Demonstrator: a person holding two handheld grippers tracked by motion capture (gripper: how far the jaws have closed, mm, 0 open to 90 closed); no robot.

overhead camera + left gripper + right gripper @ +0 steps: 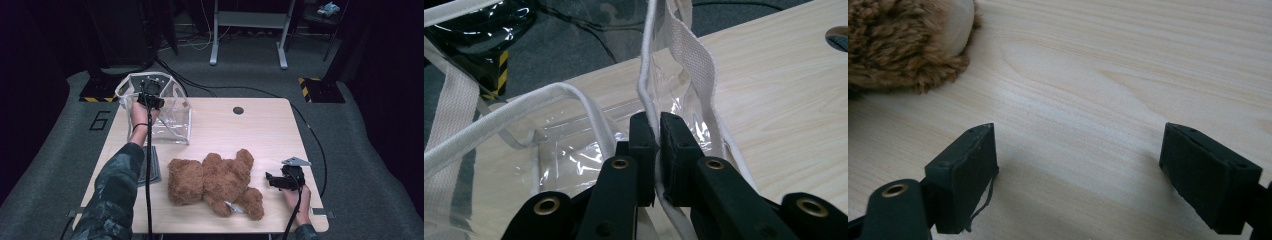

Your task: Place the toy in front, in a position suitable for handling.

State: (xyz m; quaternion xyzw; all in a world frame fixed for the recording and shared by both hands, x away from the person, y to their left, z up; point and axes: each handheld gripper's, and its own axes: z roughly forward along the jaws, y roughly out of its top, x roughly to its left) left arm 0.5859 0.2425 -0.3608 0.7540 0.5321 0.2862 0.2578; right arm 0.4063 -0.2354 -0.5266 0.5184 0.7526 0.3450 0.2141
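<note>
Your right gripper (272, 178) rests gaping, nothing between its jaws, just beside the bear (215, 182) at the table's (260, 130) near edge; farther off, your left gripper (658, 131) pinches the clear bag's (170, 117) white-trimmed rim at the far left corner.

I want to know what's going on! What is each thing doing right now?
Clear bag: standing upright, top open.
Teddy bear: lying on the table, untouched.
Left gripper: fingers shut on the clear bag's white-trimmed edge.
Right gripper: fingers open, nothing between them.
</note>
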